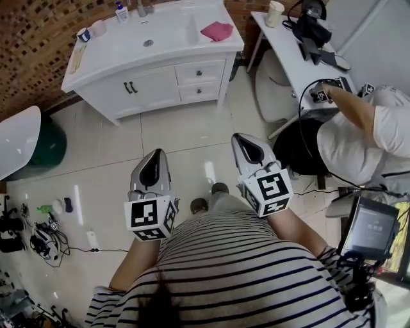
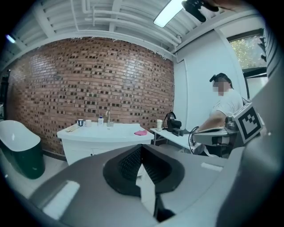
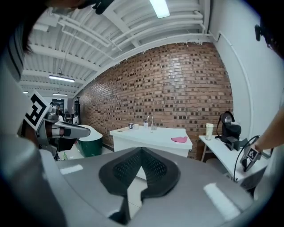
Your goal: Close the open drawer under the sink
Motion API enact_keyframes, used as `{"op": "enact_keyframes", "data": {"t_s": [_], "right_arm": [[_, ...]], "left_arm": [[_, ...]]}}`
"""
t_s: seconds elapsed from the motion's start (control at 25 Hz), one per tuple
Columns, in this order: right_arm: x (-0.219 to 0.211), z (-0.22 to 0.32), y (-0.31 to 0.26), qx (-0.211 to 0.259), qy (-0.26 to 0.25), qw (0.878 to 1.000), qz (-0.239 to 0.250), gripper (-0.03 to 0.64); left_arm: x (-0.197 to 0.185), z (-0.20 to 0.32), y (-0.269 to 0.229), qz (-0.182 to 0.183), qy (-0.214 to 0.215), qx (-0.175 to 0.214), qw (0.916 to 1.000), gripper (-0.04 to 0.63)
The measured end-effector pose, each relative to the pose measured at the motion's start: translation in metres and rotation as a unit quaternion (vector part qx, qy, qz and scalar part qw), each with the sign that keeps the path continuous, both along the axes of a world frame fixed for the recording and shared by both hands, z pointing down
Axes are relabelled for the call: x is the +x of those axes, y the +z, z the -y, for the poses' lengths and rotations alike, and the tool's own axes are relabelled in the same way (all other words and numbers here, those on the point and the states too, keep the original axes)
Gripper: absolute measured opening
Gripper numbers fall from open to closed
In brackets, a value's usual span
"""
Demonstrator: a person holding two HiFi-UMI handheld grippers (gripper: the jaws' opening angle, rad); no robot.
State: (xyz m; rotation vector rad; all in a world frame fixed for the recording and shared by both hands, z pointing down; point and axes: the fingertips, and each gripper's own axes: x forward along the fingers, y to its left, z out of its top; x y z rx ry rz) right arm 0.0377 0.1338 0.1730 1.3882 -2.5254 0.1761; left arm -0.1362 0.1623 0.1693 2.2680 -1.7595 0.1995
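Note:
The white vanity [image 1: 102, 64] with its sink [image 1: 160, 32] stands at the far side of the tiled floor, well ahead of both grippers. Two small drawers [image 1: 200, 72] sit at its right, a double door [image 1: 131, 88] at its left. From here I cannot tell whether a drawer stands out. My left gripper [image 1: 152, 168] and right gripper [image 1: 248, 151] are held low in front of my body, side by side, both shut on nothing. The vanity [image 2: 102, 133] shows beyond the jaws in the left gripper view, and the same vanity [image 3: 151, 135] in the right gripper view.
A pink cloth [image 1: 218, 31] and small bottles lie on the vanity top. A white table [image 1: 288, 51] with a cup [image 1: 274, 13] and devices stands to the right, where a person [image 1: 365, 128] sits. A white tub [image 1: 16, 141] on a green base is at left; cables [image 1: 45, 240] lie on the floor.

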Motion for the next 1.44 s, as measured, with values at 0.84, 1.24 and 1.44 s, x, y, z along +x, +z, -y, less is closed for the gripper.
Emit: {"op": "enact_keyframes", "data": {"t_s": [0.84, 1.24, 1.44], "right_arm": [[0.038, -0.021, -0.025, 0.018, -0.032, 0.999, 0.021, 0.000], [0.029, -0.003, -0.017, 0.013, -0.035, 0.999, 0.013, 0.000], [0.015, 0.007, -0.009, 0.005, -0.050, 0.999, 0.011, 0.000]], "left_arm": [[0.060, -0.024, -0.016, 0.001, -0.015, 0.010, 0.9998, 0.015], [0.054, -0.011, -0.011, 0.003, -0.016, 0.002, 0.9999, 0.015], [0.044, -0.002, -0.004, 0.000, -0.026, -0.002, 0.9997, 0.014]]}}
